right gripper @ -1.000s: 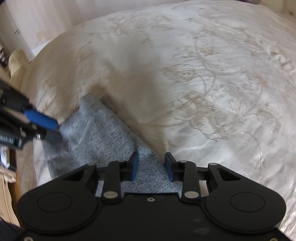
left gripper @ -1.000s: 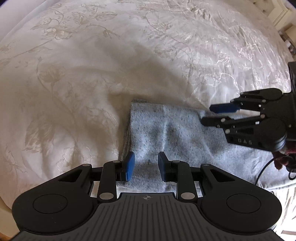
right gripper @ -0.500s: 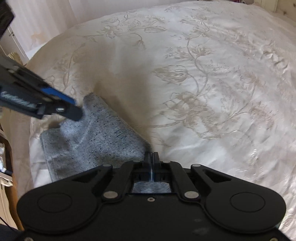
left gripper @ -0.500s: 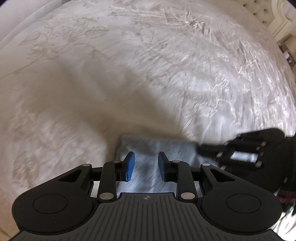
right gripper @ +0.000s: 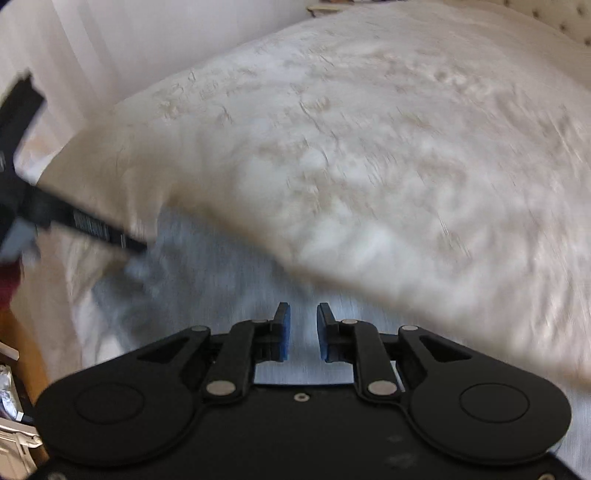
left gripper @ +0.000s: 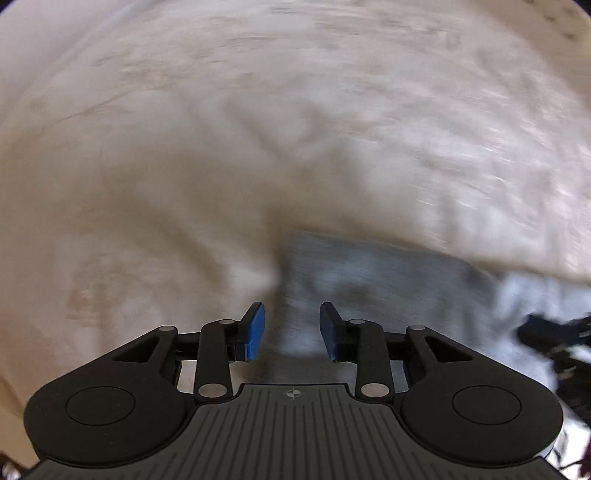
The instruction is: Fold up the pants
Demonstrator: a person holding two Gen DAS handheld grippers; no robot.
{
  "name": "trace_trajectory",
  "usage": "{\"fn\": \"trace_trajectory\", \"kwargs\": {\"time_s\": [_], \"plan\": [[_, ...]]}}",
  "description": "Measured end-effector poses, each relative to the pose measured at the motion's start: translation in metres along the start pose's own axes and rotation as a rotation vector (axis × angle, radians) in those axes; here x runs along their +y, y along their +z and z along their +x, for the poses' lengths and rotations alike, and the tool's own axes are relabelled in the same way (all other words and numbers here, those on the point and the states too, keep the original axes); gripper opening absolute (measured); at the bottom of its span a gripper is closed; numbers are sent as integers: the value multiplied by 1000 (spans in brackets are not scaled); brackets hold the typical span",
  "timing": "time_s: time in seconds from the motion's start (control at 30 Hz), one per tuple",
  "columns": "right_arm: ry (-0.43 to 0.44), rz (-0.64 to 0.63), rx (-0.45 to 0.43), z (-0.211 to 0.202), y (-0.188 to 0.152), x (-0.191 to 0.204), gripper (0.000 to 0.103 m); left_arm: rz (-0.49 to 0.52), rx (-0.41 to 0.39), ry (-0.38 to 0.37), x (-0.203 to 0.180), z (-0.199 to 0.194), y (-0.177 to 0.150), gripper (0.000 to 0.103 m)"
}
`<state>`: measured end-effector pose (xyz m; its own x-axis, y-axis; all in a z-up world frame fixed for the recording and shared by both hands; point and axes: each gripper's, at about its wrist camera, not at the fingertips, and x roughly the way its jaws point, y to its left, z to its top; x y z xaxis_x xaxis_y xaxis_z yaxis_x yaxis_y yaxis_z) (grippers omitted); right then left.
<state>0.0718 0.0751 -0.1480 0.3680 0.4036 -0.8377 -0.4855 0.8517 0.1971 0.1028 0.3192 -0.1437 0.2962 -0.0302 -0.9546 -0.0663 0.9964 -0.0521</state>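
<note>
The folded grey pants (left gripper: pixel 369 266) lie on a cream embroidered bedspread (left gripper: pixel 258 129), blurred by motion. My left gripper (left gripper: pixel 291 323) hangs over their left edge. Its jaws are opening and nothing sits between the blue pads. The right gripper (left gripper: pixel 546 332) shows as a dark blur at the pants' right end. In the right wrist view the pants (right gripper: pixel 207 266) spread under my right gripper (right gripper: pixel 303 323). Its jaws are opening too, the pads are apart, and the cloth lies below them, not pinched. The left gripper (right gripper: pixel 92 225) reaches in from the left.
The bedspread (right gripper: pixel 369 147) fills most of both views. A pale curtain (right gripper: pixel 110 48) hangs beyond the bed's far edge. Wooden furniture (right gripper: pixel 22 350) stands by the bed at lower left. A tufted headboard (right gripper: pixel 554 14) shows at the top right.
The right gripper closed fully half a second ago and has parted again while swinging over the pants. The left jaws stand slightly wider. Both views have become blurred.
</note>
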Motion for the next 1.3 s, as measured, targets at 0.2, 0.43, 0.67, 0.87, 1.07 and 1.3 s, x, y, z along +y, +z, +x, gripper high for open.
{"fn": "trace_trajectory", "kwargs": {"time_s": [0.2, 0.43, 0.67, 0.87, 1.07, 1.3], "plan": [[36, 12, 159, -2, -64, 19, 19, 252, 176, 96, -30, 19, -48, 35], [6, 120, 16, -18, -53, 19, 25, 233, 25, 14, -58, -26, -35, 34], [68, 236, 33, -18, -54, 9, 25, 193, 26, -80, -91, -2, -33, 35], [-183, 638, -111, -98, -121, -64, 32, 261, 141, 37, -97, 35, -59, 36], [-450, 922, -136, -155, -202, -128, 41, 244, 99, 17, -114, 15, -58, 36], [-440, 1053, -154, -162, -234, -165, 42, 302, 122, 22, -147, 20, -73, 36]]}}
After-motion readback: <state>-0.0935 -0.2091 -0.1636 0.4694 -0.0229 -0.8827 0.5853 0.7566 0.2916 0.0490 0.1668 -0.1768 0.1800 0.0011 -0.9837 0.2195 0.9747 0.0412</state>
